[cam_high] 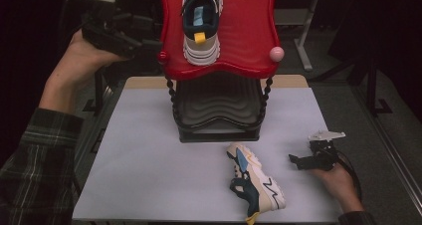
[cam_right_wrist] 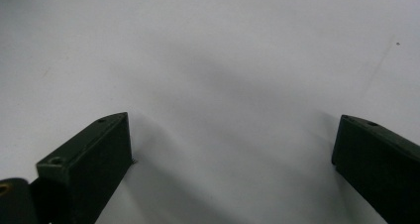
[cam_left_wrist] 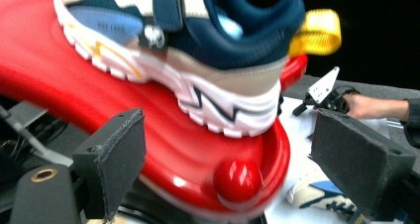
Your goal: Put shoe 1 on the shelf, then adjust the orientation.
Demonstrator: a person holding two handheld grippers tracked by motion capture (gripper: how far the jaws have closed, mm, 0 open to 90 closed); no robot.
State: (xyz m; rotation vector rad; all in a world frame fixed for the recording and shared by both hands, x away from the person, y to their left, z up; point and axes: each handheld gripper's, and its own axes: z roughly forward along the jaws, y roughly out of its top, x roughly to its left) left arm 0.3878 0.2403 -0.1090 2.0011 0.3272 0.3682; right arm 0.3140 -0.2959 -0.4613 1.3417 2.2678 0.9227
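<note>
At the far left, the person's left hand [cam_high: 79,56] holds the left gripper [cam_high: 149,48] raised beside the left edge of the red shelf [cam_high: 249,31]; its jaws stand wide apart and nothing is between them. On this top shelf a sneaker [cam_high: 201,23] rests upright, its heel with the yellow pull loop [cam_high: 199,37] turned toward the person. The red shelf is the top of a small rack on the white table [cam_high: 149,160]; under it there is a black shelf [cam_high: 219,108]. In front of the rack, the second sneaker [cam_high: 256,182] lies on its side on the table. To the right of it, near but apart, the right gripper [cam_high: 294,160] rests low on the table in the right hand [cam_high: 338,180], jaws wide open and empty.
</note>
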